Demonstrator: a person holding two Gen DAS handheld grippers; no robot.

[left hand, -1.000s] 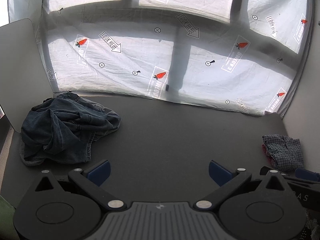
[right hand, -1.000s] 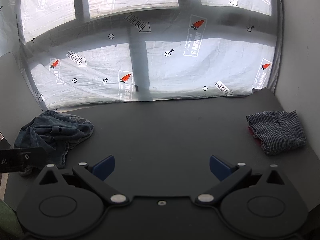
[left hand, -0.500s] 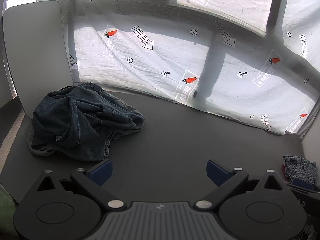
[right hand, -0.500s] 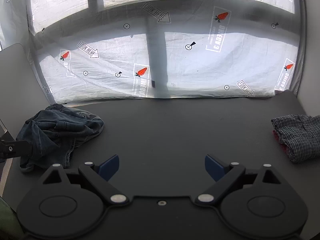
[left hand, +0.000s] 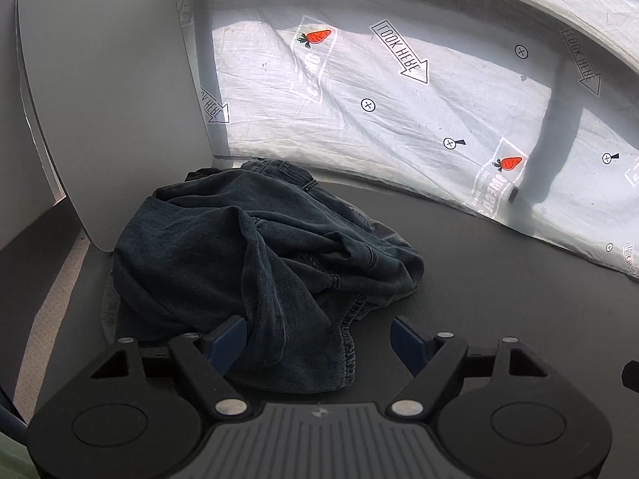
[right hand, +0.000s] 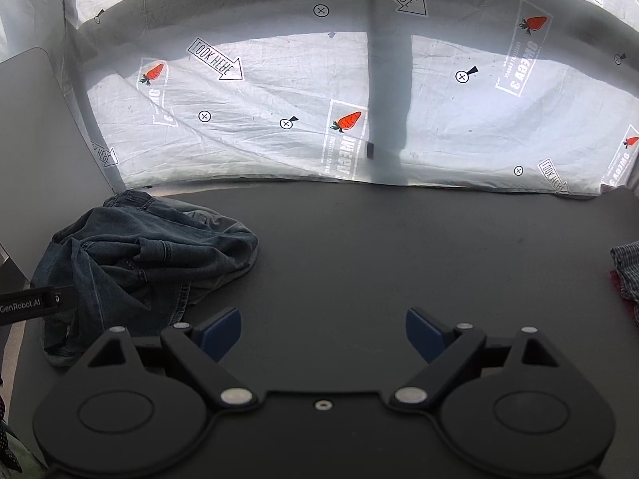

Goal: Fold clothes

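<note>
Both grippers spread wide, holding nothing.
Left gripper [left hand: 317,337] reaches the crumpled jeans [left hand: 255,263], cloth between its fingers; right gripper [right hand: 323,331] hovers over bare table [right hand: 399,247], jeans to its left.

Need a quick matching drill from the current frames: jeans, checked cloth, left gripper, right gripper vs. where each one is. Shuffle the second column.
Things:
1. crumpled jeans
2. checked cloth
3. left gripper
4. right gripper

Places:
A. over bare dark table, jaws open
B. far right edge of the table, partly cut off
C. at the near hem of the denim pile, jaws open
D. heaped at the table's left side by the grey panel

Pairs: 1-D, 2-B, 3-C, 4-A
</note>
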